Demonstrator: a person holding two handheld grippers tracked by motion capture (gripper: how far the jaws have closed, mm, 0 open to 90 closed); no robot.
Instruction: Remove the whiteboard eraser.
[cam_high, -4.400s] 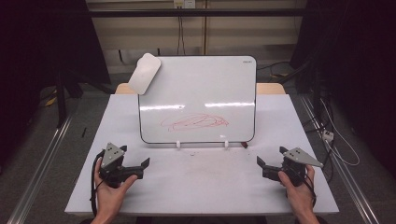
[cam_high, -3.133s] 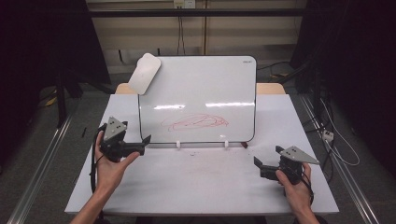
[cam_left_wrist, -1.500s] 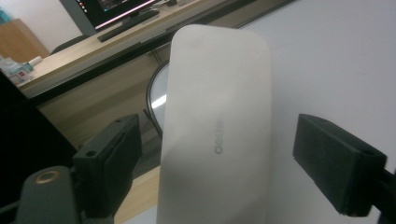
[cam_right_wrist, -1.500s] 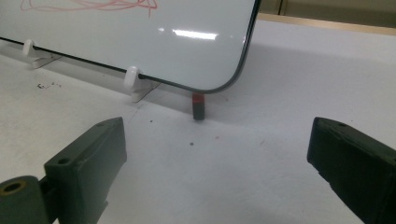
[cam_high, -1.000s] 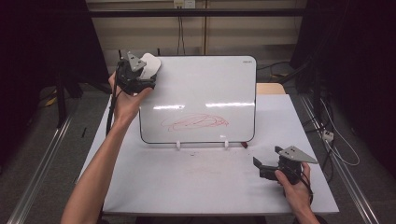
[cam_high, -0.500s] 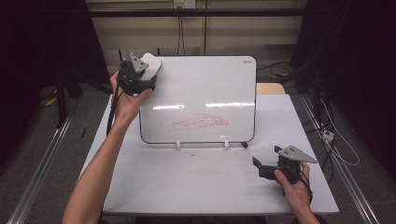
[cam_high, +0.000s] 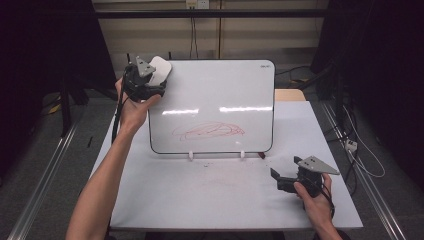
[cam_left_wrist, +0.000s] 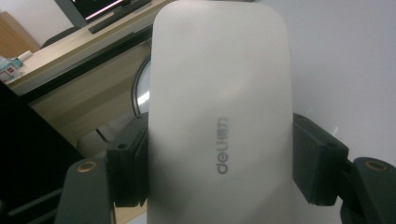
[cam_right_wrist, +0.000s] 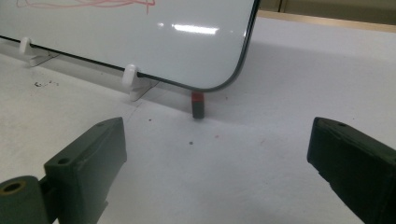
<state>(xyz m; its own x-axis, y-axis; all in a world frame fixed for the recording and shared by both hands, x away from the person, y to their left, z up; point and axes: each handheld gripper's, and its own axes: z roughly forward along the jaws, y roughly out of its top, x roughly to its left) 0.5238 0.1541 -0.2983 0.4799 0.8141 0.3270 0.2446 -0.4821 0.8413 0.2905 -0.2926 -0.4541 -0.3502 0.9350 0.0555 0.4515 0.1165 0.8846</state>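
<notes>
A whiteboard with a red scribble stands tilted back on the white table. A white eraser marked "deli" sits at the board's top left corner. My left gripper is raised to that corner and is shut on the eraser. In the left gripper view, both black jaws press the sides of the eraser around the left gripper. My right gripper rests low at the table's front right. It stands open with nothing between its jaws, and the right gripper faces the board's lower right corner.
The whiteboard stands in white clip feet. A small dark piece with a red top sits under its lower right corner. Faint red smudges mark the table in front. Dark curtains and cables surround the table.
My left hand rose from the table's front left to the board's top left corner and took the eraser between its jaws. The right gripper stayed almost still.
</notes>
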